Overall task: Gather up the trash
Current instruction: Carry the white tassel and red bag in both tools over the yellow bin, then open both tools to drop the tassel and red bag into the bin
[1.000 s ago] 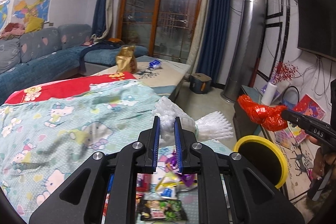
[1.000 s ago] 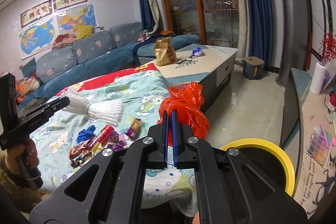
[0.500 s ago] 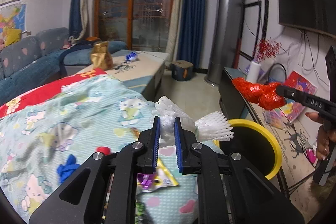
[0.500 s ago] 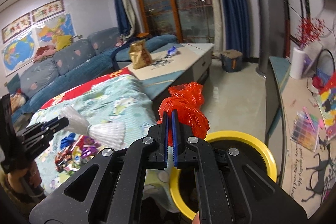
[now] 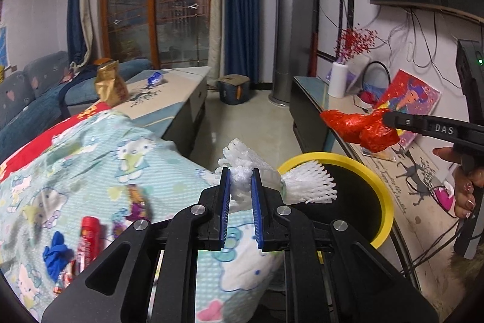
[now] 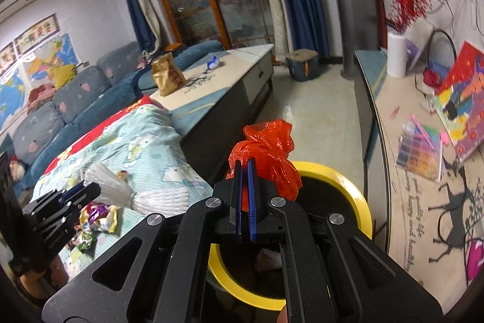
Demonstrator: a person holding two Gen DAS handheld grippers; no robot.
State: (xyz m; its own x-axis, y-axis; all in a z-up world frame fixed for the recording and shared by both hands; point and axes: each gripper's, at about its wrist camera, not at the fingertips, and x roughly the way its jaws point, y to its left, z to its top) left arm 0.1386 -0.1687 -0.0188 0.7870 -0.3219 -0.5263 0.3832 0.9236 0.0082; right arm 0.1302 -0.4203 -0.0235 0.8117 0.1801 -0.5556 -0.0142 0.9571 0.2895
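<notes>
My left gripper [image 5: 240, 171] is shut on a white foam net [image 5: 305, 186] and holds it at the near rim of the yellow-rimmed black bin [image 5: 384, 196]. My right gripper [image 6: 245, 164] is shut on a crumpled red plastic bag [image 6: 266, 150] and holds it above the bin [image 6: 361, 199]. The red bag [image 5: 360, 129] hangs over the bin's far side in the left wrist view. The foam net [image 6: 157, 197] shows at left in the right wrist view. Several snack wrappers [image 6: 96, 217] and a red wrapper [image 5: 87, 241] lie on the patterned cloth.
The cloth-covered table [image 5: 90, 159] is left of the bin. A low TV cabinet [image 6: 417, 141] with papers stands right of it. A coffee table [image 6: 217, 80] with a gold bag [image 6: 166, 77] lies behind. A sofa [image 6: 75, 99] lines the left wall.
Both grippers have swung right toward the bin. The foam net now reaches the bin's rim and the red bag hangs over its opening.
</notes>
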